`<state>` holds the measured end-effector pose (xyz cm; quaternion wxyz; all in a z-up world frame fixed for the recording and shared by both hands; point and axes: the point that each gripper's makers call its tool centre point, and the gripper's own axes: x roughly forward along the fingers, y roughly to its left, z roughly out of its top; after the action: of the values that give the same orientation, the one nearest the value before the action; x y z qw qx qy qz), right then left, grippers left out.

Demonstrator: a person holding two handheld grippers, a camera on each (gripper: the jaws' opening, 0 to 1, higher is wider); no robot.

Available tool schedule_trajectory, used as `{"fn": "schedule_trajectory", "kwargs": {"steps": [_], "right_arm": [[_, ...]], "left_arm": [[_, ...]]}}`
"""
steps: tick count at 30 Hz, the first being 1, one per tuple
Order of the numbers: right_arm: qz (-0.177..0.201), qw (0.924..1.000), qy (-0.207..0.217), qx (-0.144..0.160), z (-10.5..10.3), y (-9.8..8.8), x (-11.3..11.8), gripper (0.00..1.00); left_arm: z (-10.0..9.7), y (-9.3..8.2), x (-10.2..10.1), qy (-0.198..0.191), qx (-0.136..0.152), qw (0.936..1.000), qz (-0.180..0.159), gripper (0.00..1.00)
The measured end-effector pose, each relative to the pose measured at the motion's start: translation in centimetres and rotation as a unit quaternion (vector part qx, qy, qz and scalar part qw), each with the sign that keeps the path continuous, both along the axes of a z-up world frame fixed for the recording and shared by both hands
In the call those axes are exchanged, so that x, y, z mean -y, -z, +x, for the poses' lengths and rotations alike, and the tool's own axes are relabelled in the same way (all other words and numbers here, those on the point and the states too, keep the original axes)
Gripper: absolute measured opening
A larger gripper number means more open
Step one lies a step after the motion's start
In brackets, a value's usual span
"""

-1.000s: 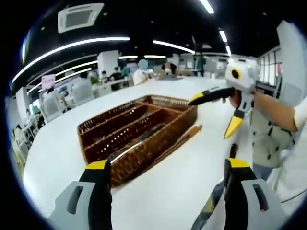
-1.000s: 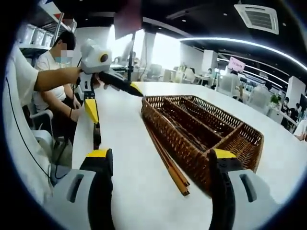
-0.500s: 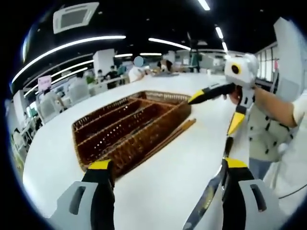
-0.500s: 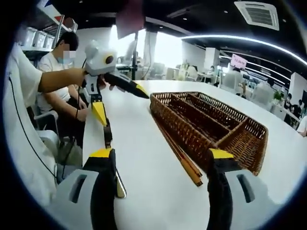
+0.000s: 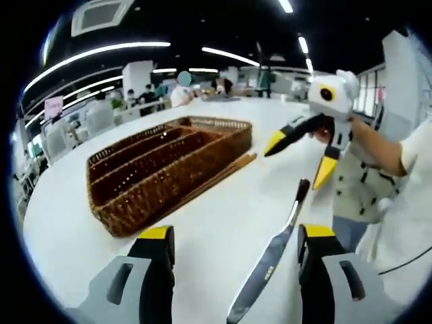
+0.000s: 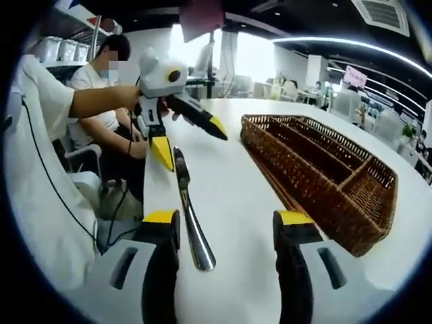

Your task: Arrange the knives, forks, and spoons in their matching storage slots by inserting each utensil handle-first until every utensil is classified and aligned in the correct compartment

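Basket: wicker basket (image 5: 162,169) with long compartments sits on the white table (image 5: 223,223), left of everything else in the left gripper view; brown chopsticks (image 5: 216,177) lie on the table just beside its long wall.
Knife: knife (image 5: 266,260) lies flat on the table near the edge, apart from the basket, dark handle pointing away.
Left gripper: left gripper (image 5: 233,236) hovers low with jaws spread, the knife between them, nothing pinched.
Right gripper: right gripper (image 5: 300,152), further right in a person's hand, hangs above the knife's far end, yellow-tipped jaws parted and empty.
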<state>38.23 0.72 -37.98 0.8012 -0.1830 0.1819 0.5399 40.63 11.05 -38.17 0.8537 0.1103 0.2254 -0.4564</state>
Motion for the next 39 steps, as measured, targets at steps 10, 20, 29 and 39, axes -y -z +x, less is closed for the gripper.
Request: {"fn": "schedule_trajectory", "kwargs": {"steps": [10, 20, 29, 39], "right_arm": [[-0.005, 0.9999, -0.01, -0.011, -0.7, 0.6, -0.1, 0.51], [-0.027, 0.9992, -0.029, -0.005, -1.3, 1.2, -0.2, 0.43], [-0.03, 0.9986, -0.042, -0.012, -1.9, 1.4, -0.6, 0.38], [-0.048, 0.9971, -0.05, -0.031, -2.4, 2.4, -0.6, 0.28]], "left_arm": [[-0.8, 1.2, -0.1, 0.008, -0.01, 0.9998, 0.015, 0.71], [-1.6, 0.9, -0.3, 0.02, -0.009, 0.9997, 0.008, 0.5], [-2.4, 1.6, 0.1, 0.037, -0.026, 0.9988, 0.02, 0.44], [-2.9, 2.2, -0.1, 0.055, -0.032, 0.9968, 0.048, 0.34]]}}
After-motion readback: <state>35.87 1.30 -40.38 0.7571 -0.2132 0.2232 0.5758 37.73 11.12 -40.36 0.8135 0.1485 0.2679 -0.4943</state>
